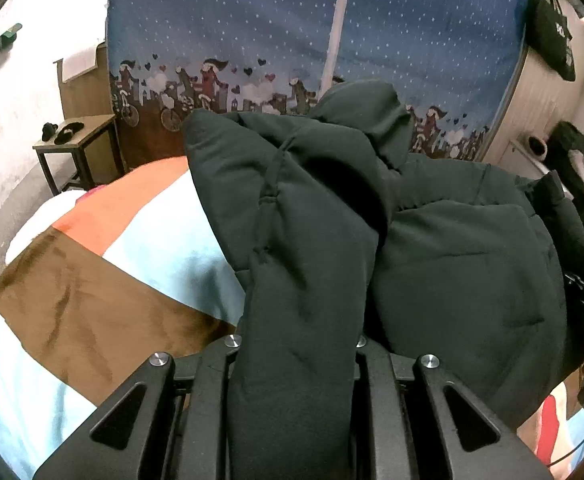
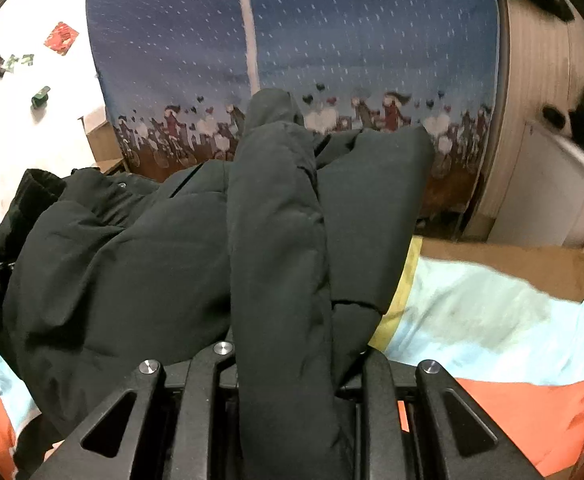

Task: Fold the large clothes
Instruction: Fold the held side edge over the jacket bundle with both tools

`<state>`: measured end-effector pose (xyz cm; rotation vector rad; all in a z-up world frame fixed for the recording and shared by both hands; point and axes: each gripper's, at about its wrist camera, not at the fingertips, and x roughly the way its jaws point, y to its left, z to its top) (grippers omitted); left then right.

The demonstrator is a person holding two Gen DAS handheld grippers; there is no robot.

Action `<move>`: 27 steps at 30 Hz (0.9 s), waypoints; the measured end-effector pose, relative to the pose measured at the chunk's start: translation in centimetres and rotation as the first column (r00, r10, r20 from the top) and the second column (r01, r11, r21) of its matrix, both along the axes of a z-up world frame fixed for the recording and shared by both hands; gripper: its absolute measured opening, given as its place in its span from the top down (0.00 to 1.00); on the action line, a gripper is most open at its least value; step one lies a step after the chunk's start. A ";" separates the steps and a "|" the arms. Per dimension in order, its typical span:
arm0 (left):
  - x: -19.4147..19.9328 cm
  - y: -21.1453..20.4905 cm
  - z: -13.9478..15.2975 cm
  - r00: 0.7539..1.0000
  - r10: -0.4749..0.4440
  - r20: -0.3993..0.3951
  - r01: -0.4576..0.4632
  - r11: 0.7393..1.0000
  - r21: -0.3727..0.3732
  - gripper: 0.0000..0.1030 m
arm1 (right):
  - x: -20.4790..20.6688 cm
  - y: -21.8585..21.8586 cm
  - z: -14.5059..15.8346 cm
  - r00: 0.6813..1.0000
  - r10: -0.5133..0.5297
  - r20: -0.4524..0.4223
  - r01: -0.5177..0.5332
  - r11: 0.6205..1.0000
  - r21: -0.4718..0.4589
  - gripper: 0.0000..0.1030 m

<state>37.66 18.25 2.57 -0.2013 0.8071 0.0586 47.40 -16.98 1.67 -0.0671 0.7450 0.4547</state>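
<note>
I've got the left gripper [image 1: 296, 380] clamped on a thick padded fold of the black jacket [image 1: 452, 248], and the right gripper [image 2: 287, 384] pinching another fold of it. The jaws stand narrow on both, with cloth filling the gap. The jacket lies bunched on the patchwork bedspread [image 1: 91, 280], its bulk between my two grippers and a blue curtain [image 1: 231, 20] at the far side. To fold it cleanly I'd judge both edges need lifting evenly, kept taut, then carried over together so the padding doesn't slump. It's puffy, quilted, matte and creased, and looks heavy enough to slip from a shallow pinch.
</note>
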 end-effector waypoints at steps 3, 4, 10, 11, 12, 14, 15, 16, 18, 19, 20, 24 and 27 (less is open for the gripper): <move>-0.9 0.1 0.8 1.000 -0.013 0.016 0.013 1.000 0.012 0.86 | -1.4 0.4 1.4 0.999 0.011 0.050 -0.009 1.000 -0.022 0.80; -1.2 0.1 0.9 1.000 -0.016 0.020 0.015 1.000 0.014 0.86 | -1.9 0.5 1.8 0.998 0.015 0.063 -0.013 1.000 -0.027 0.80; -2.4 0.5 1.1 1.000 -0.017 0.024 0.017 1.000 -0.014 0.86 | -4.2 0.4 3.1 0.996 0.035 0.082 -0.034 0.999 -0.020 0.80; -2.6 0.5 1.0 1.000 -0.017 0.023 0.017 1.000 -0.018 0.86 | -4.6 0.4 3.4 0.995 0.043 0.089 -0.042 0.999 -0.020 0.80; -2.9 0.5 0.9 1.000 -0.014 0.022 0.015 1.000 -0.027 0.86 | -5.1 0.3 3.6 0.994 0.049 0.095 -0.047 0.999 -0.017 0.80; -3.3 0.5 0.8 1.000 -0.007 0.021 0.008 0.999 -0.044 0.86 | -5.7 0.2 3.9 0.993 0.054 0.105 -0.053 0.999 -0.014 0.80; -3.4 0.4 0.7 1.000 -0.004 0.020 0.005 0.999 -0.052 0.86 | -6.0 0.2 4.1 0.992 0.057 0.110 -0.056 0.998 -0.013 0.80; -3.5 0.4 0.8 1.000 -0.003 0.018 0.004 0.998 -0.055 0.86 | -6.2 0.0 4.4 0.991 0.061 0.115 -0.060 0.998 -0.014 0.80; -3.7 0.2 0.8 1.000 0.000 0.018 0.001 0.998 -0.062 0.86 | -6.6 0.0 4.5 0.990 0.068 0.126 -0.066 0.998 -0.017 0.80; -3.8 0.0 0.9 1.000 0.001 0.019 0.000 0.998 -0.064 0.87 | -6.8 -0.2 4.6 0.990 0.069 0.127 -0.068 0.998 -0.013 0.80; -3.9 -0.1 1.0 1.000 0.002 0.020 -0.001 0.998 -0.066 0.87 | -6.8 -0.3 4.6 0.990 0.070 0.124 -0.069 0.998 -0.008 0.80; -4.0 -0.4 0.9 1.000 0.003 0.012 -0.002 0.998 -0.070 0.87 | -6.7 -1.0 4.5 0.991 0.067 0.112 -0.068 0.998 0.001 0.80; -3.9 -0.6 0.6 1.000 -0.001 -0.002 0.001 0.998 -0.071 0.87 | -6.4 -1.2 3.8 0.995 0.059 0.082 -0.060 0.998 0.004 0.80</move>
